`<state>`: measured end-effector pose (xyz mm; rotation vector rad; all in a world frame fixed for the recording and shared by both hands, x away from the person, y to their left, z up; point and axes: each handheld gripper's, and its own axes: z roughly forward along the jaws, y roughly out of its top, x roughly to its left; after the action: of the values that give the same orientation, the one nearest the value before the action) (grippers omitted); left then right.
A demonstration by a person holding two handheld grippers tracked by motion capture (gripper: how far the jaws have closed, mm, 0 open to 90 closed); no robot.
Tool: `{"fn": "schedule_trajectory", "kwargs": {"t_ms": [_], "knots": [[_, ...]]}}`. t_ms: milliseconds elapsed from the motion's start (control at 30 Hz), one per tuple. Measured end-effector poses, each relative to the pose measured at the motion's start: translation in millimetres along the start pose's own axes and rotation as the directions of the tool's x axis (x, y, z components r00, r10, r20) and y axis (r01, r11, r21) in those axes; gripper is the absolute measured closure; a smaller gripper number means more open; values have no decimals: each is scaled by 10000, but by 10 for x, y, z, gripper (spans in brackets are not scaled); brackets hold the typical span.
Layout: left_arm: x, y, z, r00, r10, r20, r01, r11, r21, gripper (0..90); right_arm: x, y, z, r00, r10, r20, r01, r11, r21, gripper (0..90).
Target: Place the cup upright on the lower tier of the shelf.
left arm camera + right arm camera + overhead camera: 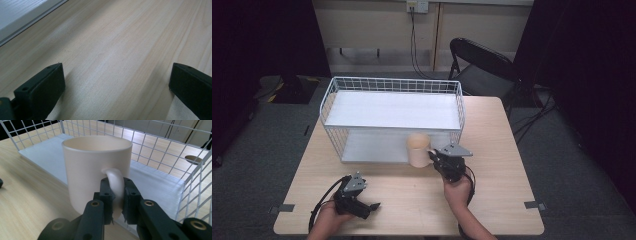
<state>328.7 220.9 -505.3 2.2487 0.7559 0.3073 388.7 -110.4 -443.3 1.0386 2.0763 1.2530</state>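
High view: the cream mug [418, 150] stands upright a little below the middle of the frame, at the front edge of the white wire rack [332, 97], level with its lower shelf. The right gripper [435, 159] reaches it from below and to the right, jaws pinched on the handle. The right gripper view shows this close up: the mug [92, 170] fills the centre, and the two black jaws clamp the handle [115, 182] from either side, pads pressed against it, the right gripper [117, 200] squeezed as tight as the handle allows. Wire mesh runs along the top and right of that frame, close behind the mug. The left gripper [372, 206] rests at the lower left of the high view, near the table's [502, 200] front edge, well apart from the mug. In the left gripper view its jaws stand wide apart with bare wood between them, holding nothing. Open tabletop spreads across the lower centre and to the right of the rack.
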Motion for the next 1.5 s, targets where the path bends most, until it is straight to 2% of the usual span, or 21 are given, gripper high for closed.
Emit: {"fn": "schedule_trajectory", "kwargs": {"t_ms": [767,933,1133,1500], "knots": [[0,0,0,10000,1,1,-1,10000,3,0,42,0,100,9989,-88,470,88,10000,19,805],[0,0,-1,10000,2,-6,-2,10000,9,0,42,-9,120,9990,-13,448,10,10000,66,804],[0,0,0,10000,4,-1,-4,10000,5,0,19,-25,162,9993,190,329,-201,9992,359,801],[0,0,0,10000,0,-1,0,10000,1,0,61,-32,209,9996,117,269,-132,9983,566,799]]}}
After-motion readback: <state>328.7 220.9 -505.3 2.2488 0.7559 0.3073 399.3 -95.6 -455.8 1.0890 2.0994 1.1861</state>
